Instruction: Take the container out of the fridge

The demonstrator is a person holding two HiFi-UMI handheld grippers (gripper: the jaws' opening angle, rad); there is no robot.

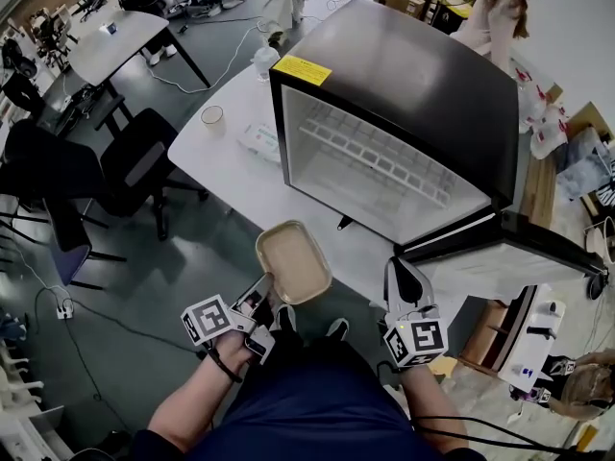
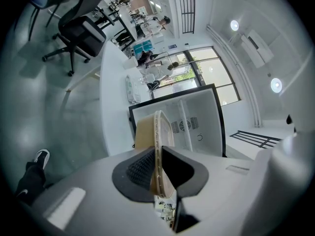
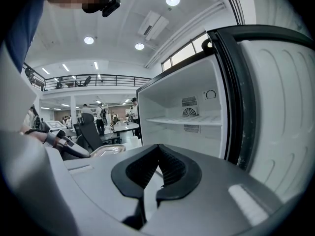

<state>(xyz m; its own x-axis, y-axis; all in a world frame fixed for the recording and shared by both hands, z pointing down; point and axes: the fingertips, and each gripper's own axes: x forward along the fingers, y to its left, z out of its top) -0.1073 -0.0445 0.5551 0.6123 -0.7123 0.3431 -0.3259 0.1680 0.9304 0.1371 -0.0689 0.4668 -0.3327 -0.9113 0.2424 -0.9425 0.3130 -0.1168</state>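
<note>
The left gripper [image 1: 266, 296] pinches the shallow beige container [image 1: 293, 259] by its thin rim (looks light, probably flexible, best held at the rim); right gripper [image 1: 404, 277] closed, empty

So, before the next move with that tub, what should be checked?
1. Left claw clamped on the beige container's rim: ok.
2. Container clear of the fridge: ok, held in front of it.
3. Right claw shut and empty: ok.
4. Fridge door closed: not ok, it stands open.
5. Bare spot on the white table for setting down: ok.
6. What the container holds: cannot tell.
</note>
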